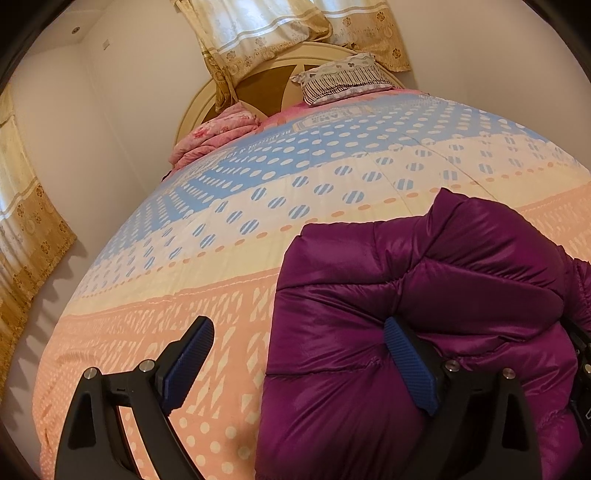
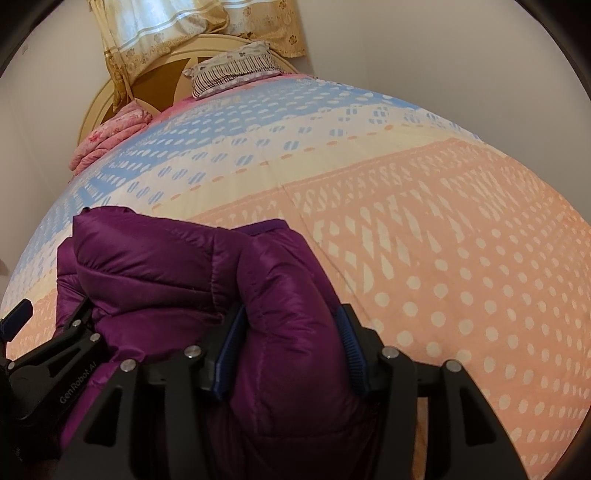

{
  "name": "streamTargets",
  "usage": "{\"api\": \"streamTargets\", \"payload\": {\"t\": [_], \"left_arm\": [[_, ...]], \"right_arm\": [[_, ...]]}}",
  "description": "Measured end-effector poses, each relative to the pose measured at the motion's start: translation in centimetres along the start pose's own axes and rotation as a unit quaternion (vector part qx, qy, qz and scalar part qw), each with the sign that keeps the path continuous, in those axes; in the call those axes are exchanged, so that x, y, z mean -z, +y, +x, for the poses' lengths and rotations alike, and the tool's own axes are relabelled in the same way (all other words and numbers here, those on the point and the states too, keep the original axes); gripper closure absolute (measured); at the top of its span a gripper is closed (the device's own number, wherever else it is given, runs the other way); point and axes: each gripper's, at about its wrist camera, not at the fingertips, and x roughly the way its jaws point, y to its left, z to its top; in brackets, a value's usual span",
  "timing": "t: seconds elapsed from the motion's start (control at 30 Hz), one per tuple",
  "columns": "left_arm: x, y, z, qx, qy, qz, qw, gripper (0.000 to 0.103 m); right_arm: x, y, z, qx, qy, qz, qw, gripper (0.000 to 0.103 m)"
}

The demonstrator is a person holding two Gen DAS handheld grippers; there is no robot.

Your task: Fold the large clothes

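Left wrist view: nearest the lens, the left gripper [image 1: 299,365] stands with its jaws spread wide. Its left blue pad [image 1: 188,363] hangs over the bedspread [image 1: 155,332] at 7 o'clock, touching nothing. Its right pad lies against the side of the purple puffer jacket [image 1: 424,295] at 5 o'clock, but nothing is pinched between the two. The gripper points downward over the bed. The jacket is bunched in a thick, shiny heap filling the lower right, from 3 to 6 o'clock, resting on the peach dotted part of the bedspread. Farther up, the spread turns cream and then blue. At 12 o'clock sit a striped pillow [image 1: 343,79] and the rounded headboard [image 1: 207,99]. A folded pink quilt [image 1: 214,136] lies at 11 o'clock, and curtains [image 1: 258,33] hang above.

Right wrist view: closest in, the right gripper [image 2: 291,343] stands about half open, and a fat roll of the purple puffer jacket sits between its pads. Both blue pads press into the padding, so it has hold of the fold. It also tilts downward toward the bed. The rest of the jacket bulges toward 9 o'clock, where the left gripper's black frame and a blue pad show at the edge. The bedspread stretches from 1 to 4 o'clock, with the pillow near 12 and the pink quilt at 10 o'clock.
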Motion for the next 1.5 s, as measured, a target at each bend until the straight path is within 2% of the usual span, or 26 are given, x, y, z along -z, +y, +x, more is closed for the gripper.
{"api": "streamTargets", "payload": {"t": [1.23,1.33,1.37,1.4,1.47,1.5], "left_arm": [[0.2,0.1,0.3,0.003,0.002,0.001,1.0,0.009],[0.2,0.4,0.3,0.012,0.007,0.0,0.9999,0.009],[0.2,0.7,0.0,0.023,0.01,0.002,0.9997,0.009],[0.4,1.8,-0.9,0.05,0.018,-0.001,0.9986,0.009],[1.3,4.3,-3.5,0.083,0.007,-0.03,0.9961,0.009],[1.9,5.3,-4.6,0.098,-0.002,-0.038,0.9945,0.009]], "right_arm": [[-0.2,-0.2,0.9,-0.002,0.011,-0.006,1.0,0.044],[-0.2,-0.3,0.9,-0.005,0.013,-0.004,1.0,0.043],[-0.2,-0.4,0.9,-0.007,0.013,-0.004,1.0,0.043],[-0.3,-0.7,0.7,-0.017,0.018,0.0,1.0,0.043],[-0.2,-1.8,-0.7,-0.038,0.025,0.011,0.999,0.034],[0.1,-2.7,-2.1,-0.046,0.011,0.025,0.999,0.024]]}}
